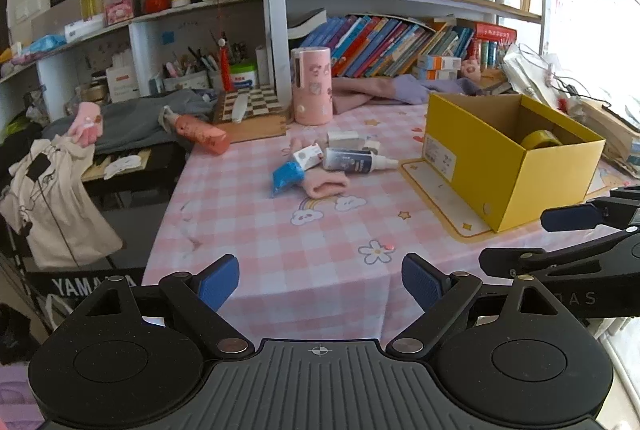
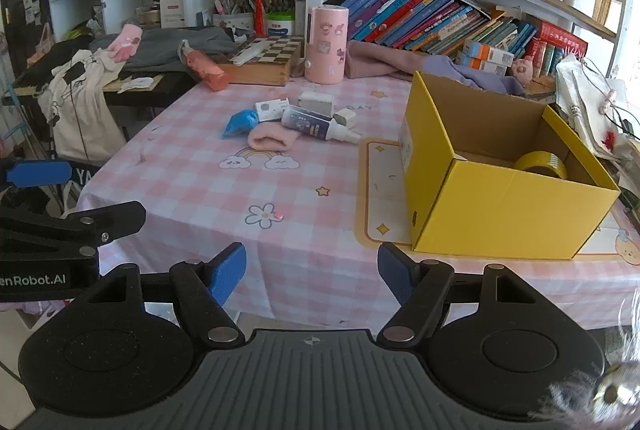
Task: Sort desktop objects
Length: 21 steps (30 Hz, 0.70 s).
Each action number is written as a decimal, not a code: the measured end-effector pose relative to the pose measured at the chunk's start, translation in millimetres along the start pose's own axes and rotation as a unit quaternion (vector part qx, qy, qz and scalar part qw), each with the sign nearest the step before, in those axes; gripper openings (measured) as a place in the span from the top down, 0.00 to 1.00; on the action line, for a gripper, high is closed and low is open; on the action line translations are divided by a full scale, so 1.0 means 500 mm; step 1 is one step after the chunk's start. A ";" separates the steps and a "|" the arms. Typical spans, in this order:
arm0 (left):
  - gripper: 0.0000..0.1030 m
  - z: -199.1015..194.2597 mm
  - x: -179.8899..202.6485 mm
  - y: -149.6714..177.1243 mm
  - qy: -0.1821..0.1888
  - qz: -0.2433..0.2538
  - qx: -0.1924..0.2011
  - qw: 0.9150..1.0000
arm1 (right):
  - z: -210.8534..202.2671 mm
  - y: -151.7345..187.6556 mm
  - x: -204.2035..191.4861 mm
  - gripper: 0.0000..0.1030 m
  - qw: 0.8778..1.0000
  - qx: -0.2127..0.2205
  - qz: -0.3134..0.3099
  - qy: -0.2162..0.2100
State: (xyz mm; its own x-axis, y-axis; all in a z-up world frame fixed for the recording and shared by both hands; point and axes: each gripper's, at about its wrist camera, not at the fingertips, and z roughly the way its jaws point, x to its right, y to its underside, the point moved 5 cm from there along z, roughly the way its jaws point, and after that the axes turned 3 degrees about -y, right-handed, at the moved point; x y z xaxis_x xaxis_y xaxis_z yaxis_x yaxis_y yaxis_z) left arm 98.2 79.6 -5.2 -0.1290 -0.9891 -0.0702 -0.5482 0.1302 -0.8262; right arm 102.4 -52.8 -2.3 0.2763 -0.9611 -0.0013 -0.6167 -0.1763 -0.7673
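A small pile lies mid-table: a blue packet [image 1: 287, 177] [image 2: 240, 122], a pink sock [image 1: 328, 185] [image 2: 272, 138], a dark spray bottle [image 1: 358, 161] [image 2: 316, 125] and small white boxes [image 1: 308, 154] [image 2: 272, 108]. An open yellow box [image 1: 508, 165] [image 2: 500, 189] stands at the right with a yellow tape roll [image 1: 541, 139] [image 2: 541, 164] inside. My left gripper [image 1: 320, 280] is open and empty at the near table edge. My right gripper [image 2: 312, 272] is open and empty beside it, also short of the pile.
The pink checked tablecloth [image 1: 280, 230] covers the table. A pink cylinder [image 1: 312, 85], a chessboard box [image 1: 248, 113] and an orange-pink bottle [image 1: 200, 133] stand behind the pile. Bookshelves line the back. A cloth bag [image 1: 52, 197] hangs left of the table.
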 end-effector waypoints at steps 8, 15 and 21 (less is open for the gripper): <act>0.12 0.038 -0.015 -0.011 -0.008 -0.010 -0.009 1.000 | 0.035 -0.022 0.000 0.32 1.000 -0.004 -0.011 -0.008; 0.12 0.086 -0.027 -0.035 -0.015 -0.017 -0.015 1.000 | 0.085 -0.059 0.009 0.34 1.000 -0.009 -0.020 -0.015; 0.12 0.137 -0.037 -0.062 -0.029 -0.018 -0.018 0.999 | 0.139 -0.106 0.020 0.35 0.999 -0.009 -0.033 -0.021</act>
State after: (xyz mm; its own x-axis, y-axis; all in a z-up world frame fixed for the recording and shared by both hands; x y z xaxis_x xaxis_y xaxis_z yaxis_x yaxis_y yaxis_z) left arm 174.1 89.4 -16.3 -0.0606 -0.9954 -0.0746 -0.5810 0.0959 -0.8082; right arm 189.3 -38.3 -6.2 0.3477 -0.9373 0.0222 -0.6090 -0.2437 -0.7548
